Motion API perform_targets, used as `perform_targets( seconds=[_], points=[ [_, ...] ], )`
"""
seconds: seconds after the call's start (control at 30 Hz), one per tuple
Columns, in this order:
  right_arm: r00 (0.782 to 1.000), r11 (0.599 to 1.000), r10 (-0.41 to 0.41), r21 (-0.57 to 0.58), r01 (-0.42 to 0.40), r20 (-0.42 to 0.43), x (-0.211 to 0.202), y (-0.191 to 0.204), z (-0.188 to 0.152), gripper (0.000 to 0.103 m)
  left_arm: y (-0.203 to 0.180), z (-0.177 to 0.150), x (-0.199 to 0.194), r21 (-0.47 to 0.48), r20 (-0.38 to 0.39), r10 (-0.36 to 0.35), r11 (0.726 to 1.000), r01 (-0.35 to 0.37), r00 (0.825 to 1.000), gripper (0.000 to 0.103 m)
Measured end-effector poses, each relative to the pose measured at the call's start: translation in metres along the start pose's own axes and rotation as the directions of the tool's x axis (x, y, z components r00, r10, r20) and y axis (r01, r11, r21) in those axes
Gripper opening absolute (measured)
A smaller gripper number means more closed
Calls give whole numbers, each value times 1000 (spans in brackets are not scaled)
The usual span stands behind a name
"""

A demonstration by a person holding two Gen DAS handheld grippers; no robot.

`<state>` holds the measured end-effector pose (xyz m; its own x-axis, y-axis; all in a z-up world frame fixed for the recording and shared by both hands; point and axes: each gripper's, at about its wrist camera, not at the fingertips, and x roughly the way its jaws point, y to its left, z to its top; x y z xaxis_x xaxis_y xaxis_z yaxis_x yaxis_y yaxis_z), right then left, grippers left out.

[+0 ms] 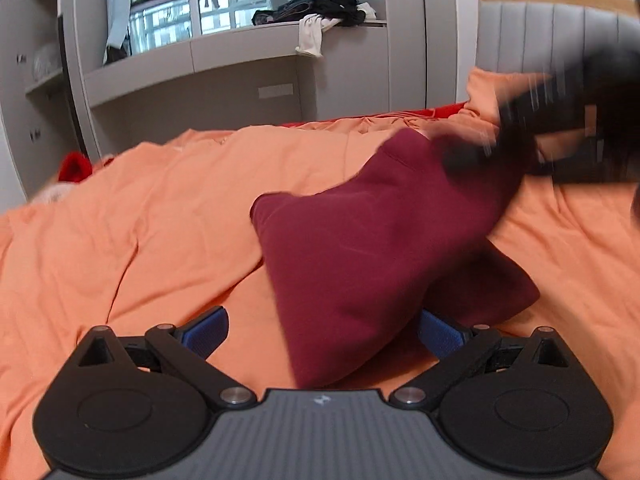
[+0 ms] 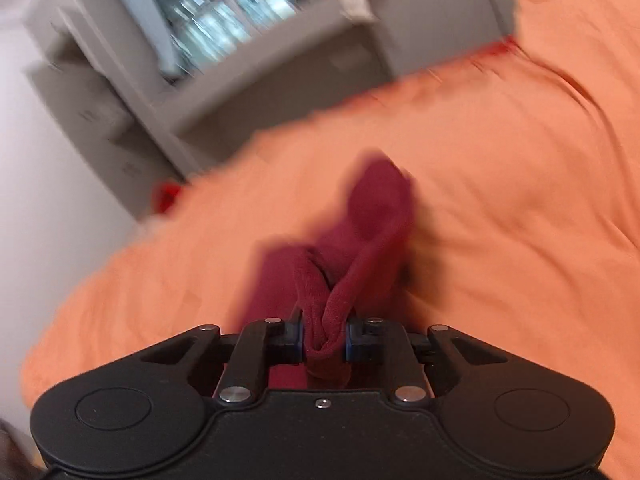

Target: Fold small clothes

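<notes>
Maroon garment [image 2: 372,216] bunched in clenched R gripper [image 2: 326,340], L gripper [image 1: 322,332] jaws wide, released.

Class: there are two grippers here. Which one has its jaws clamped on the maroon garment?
The right gripper: its blue pads pinch a bunched edge of the maroon garment. The left gripper stands wide open, pads apart.

I'm working in a home bedroom, orange-quilted bed [image 1: 160,216], padded grey headboard [image 1: 540,36] far right, grey built-in cabinets [image 1: 240,80], clothes pile [image 1: 320,8] by the window [image 1: 224,0]
</notes>
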<state>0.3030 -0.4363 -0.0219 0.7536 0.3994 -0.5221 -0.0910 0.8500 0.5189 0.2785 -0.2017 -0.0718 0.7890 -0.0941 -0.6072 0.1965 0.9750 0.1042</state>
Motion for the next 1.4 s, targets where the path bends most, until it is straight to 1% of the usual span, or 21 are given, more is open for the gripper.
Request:
perform_targets(
  seconds=[0.07,0.13,0.2,0.27,0.37,0.43,0.47,0.5,0.53,0.63,0.7,0.77,0.83,0.9,1.07,1.1,1.13,1.17,1.27,1.33,1.4],
  points=[
    [994,996,85,-10,-84,62,-13,11,9,15,-7,1,3,0,20,30,1000,-30,999,102],
    [969,977,209,5,-212,131,-29,15,16,14,-10,2,4,-7,40,76,997,-76,996,102],
    [948,960,276,7,-280,160,-41,13,18,14,-2,0,5,-40,58,164,986,-162,985,102],
    [964,970,234,30,-240,129,-49,-1,13,14,18,-7,4,-107,50,217,972,-211,975,103],
    [989,976,148,168,-142,-26,-40,-50,-13,14,46,-28,8,-187,-18,183,965,-183,983,103],
    [967,957,141,278,-79,-212,-18,-84,-42,18,48,-41,18,-181,-77,161,968,-173,984,103],
    [955,947,145,315,-58,-260,-14,-96,-54,17,48,-46,19,-183,-77,160,968,-172,984,103],
    [947,932,162,359,-54,-277,-14,-107,-60,23,48,-50,17,-189,-69,150,969,-161,986,102],
    [948,909,177,414,-54,-265,-22,-116,-62,41,50,-51,15,-194,-63,136,970,-146,989,102],
    [982,885,144,460,-72,-123,-59,-129,-46,70,53,-55,0,-209,-45,84,974,-92,995,102],
    [995,920,87,388,-61,-50,-67,-127,-21,71,58,-60,-16,-240,-18,30,970,-33,999,102],
    [996,938,90,338,-82,-9,-52,-125,5,71,67,-65,-26,-279,13,3,960,0,1000,102],
    [998,959,63,277,-59,-6,-24,-119,26,71,72,-62,-39,-300,55,-5,954,22,998,102],
    [998,970,48,240,-35,-50,15,-117,36,71,73,-52,-38,-269,44,-1,963,12,999,102],
    [985,948,122,308,-80,-122,87,-129,45,58,70,-30,-24,-238,86,-9,971,30,996,102],
    [983,943,139,318,-94,-121,93,-129,47,44,67,-26,-18,-232,91,-10,972,31,996,102],
    [977,940,174,315,-128,-121,99,-129,51,22,65,-22,-10,-229,82,-8,973,27,997,102],
    [974,944,191,297,-147,-125,103,-127,56,16,62,-20,-1,-226,70,-9,974,25,997,102],
    [969,968,215,159,-195,-121,99,-96,74,11,54,-21,20,-207,27,-10,978,15,1000,102],
    [947,950,308,91,-300,-93,93,-72,89,10,54,-26,22,-225,46,-11,974,21,999,102],
    [937,937,347,49,-345,-47,84,-57,108,10,54,-31,17,-246,91,-2,969,25,996,102]
  ],
)
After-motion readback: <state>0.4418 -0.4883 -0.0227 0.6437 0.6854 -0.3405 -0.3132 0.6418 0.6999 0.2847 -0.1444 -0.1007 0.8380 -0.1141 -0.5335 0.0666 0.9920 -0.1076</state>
